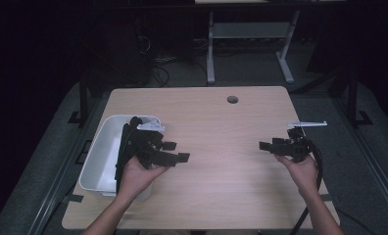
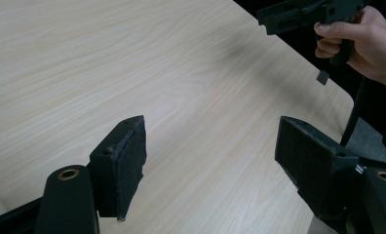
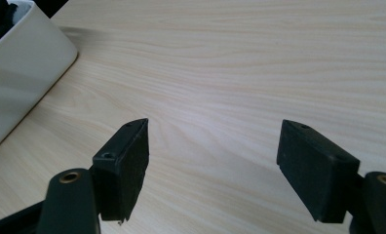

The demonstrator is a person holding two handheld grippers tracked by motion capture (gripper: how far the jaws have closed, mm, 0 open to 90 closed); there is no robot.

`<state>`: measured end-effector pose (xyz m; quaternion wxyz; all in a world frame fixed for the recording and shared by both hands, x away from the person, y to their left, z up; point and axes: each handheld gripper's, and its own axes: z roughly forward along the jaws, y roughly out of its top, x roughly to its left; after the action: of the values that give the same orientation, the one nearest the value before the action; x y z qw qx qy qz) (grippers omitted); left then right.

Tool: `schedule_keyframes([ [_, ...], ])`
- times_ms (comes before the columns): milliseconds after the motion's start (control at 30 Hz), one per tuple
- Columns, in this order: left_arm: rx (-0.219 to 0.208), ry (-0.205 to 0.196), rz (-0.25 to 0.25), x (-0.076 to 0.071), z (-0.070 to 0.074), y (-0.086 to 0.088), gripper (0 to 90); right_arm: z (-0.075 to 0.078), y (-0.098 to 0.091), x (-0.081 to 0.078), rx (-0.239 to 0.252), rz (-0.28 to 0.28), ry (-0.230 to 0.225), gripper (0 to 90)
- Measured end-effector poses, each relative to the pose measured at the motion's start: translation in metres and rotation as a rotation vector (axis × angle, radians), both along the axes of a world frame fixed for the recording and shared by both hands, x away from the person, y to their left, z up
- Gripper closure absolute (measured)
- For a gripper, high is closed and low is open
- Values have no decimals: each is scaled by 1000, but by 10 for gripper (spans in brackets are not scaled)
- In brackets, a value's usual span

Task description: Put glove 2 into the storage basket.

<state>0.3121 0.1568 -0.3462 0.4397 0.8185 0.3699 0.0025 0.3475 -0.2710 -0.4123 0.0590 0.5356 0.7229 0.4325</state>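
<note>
My left gripper point(image 1: 176, 151) hovers over the left part of the wooden table point(image 1: 221, 142), just right of a white bin point(image 1: 98, 152). Its jaws stand wide apart with nothing between them, as the left gripper view point(image 2: 210, 156) confirms. My right gripper point(image 1: 266, 145) is held over the right part of the table, pointing left toward the other one. In the right gripper view point(image 3: 213, 156) its jaws are also spread wide over bare wood. The right gripper point(image 2: 298, 17) and the hand holding it appear far off in the left gripper view.
The white bin point(image 3: 20, 73) sits at the table's left edge with dark items inside. A round cable hole point(image 1: 232, 99) lies near the far edge. Beyond the table stands a grey desk frame point(image 1: 251, 44) on a dark floor.
</note>
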Motion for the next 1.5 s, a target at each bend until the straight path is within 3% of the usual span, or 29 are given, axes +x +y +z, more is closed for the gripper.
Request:
schedule_keyframes([
  [533, -12, -3, -39, -8, -19, -29, 268, -22, -23, -28, 16, -12, 5, 273],
  [1267, -34, -9, -124, -32, -49, -63, 266, -33, -32, -58, 21, -14, -19, 271],
  [1500, -45, -22, -135, -37, -54, -65, 260, -36, -31, -65, 16, 1, -22, 271],
])
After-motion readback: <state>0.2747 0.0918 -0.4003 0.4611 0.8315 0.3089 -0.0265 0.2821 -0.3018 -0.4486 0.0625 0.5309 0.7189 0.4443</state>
